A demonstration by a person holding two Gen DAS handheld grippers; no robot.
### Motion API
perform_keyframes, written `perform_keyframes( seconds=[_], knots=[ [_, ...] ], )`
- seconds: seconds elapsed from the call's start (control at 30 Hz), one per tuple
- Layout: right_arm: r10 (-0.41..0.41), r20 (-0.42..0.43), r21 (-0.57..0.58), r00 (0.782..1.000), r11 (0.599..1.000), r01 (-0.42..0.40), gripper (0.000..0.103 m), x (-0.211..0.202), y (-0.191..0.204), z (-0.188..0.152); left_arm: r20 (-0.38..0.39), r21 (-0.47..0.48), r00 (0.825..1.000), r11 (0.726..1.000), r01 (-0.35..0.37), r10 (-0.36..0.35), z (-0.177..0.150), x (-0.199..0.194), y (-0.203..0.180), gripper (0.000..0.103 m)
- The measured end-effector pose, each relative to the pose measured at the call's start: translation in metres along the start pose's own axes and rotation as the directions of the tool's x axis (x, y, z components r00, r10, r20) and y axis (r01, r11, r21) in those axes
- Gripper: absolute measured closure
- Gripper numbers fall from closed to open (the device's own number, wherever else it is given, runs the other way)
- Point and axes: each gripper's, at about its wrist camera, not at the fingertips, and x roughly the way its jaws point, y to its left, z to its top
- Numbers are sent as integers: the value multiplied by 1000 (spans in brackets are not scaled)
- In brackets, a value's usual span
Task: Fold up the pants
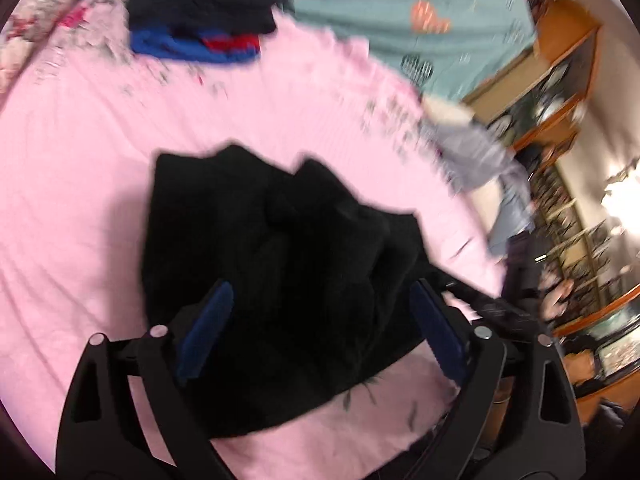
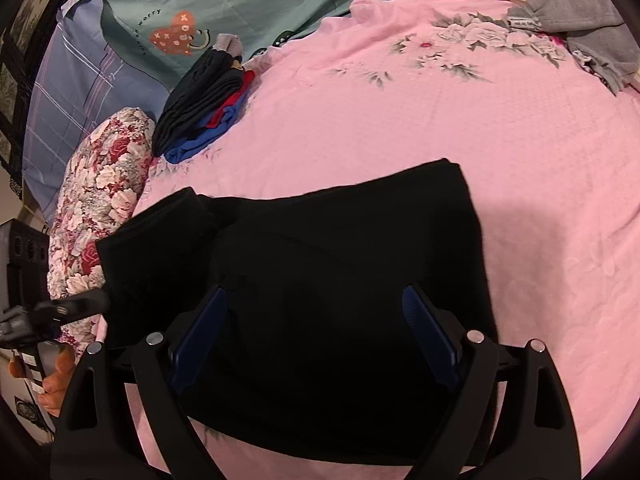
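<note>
While the black pants [image 2: 320, 280] lie partly folded on the pink bedsheet [image 2: 400, 128], left gripper [image 1: 320, 320] and right gripper [image 2: 316, 328] hover above, jaws spread, gripping nothing. Probably next: pinch one edge, fold evenly, flatten the bunched end.
</note>
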Motion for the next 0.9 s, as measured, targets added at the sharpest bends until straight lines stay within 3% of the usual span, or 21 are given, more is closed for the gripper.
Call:
perform_keyframes(
  seconds=[0.1,0.2,0.23,0.27,0.43,0.57,0.7,0.8,0.9],
  knots=[
    [10,5,-15,1000,1000,-10,13,1,9,3,94,-18,995,1000,-13,15,-1,-28,11,5],
    [37,-4,-29,999,999,-37,13,5,20,5,133,-26,963,972,-232,233,0,-25,24,5],
    [51,-10,-33,999,998,-51,13,7,24,6,110,-28,943,949,-314,315,-3,-14,31,5],
    [62,-15,-35,998,997,-62,13,9,28,7,78,-30,936,939,-343,344,-6,-5,37,5],
    [131,-50,-34,990,991,-132,13,17,46,11,-77,-15,925,927,-374,372,-28,38,59,5],
    [178,-81,-32,981,983,-181,13,25,58,13,-44,65,897,898,-436,439,-37,46,52,3],
    [212,-103,12,972,977,-212,11,32,60,14,-28,85,887,885,-458,462,-39,48,48,2],
    [163,-20,10,986,987,-163,11,19,55,17,-25,90,887,885,-457,461,-37,47,49,2],
    [179,-8,39,984,983,-178,11,13,49,18,-32,77,900,899,-432,435,-35,44,52,2]
  ],
)
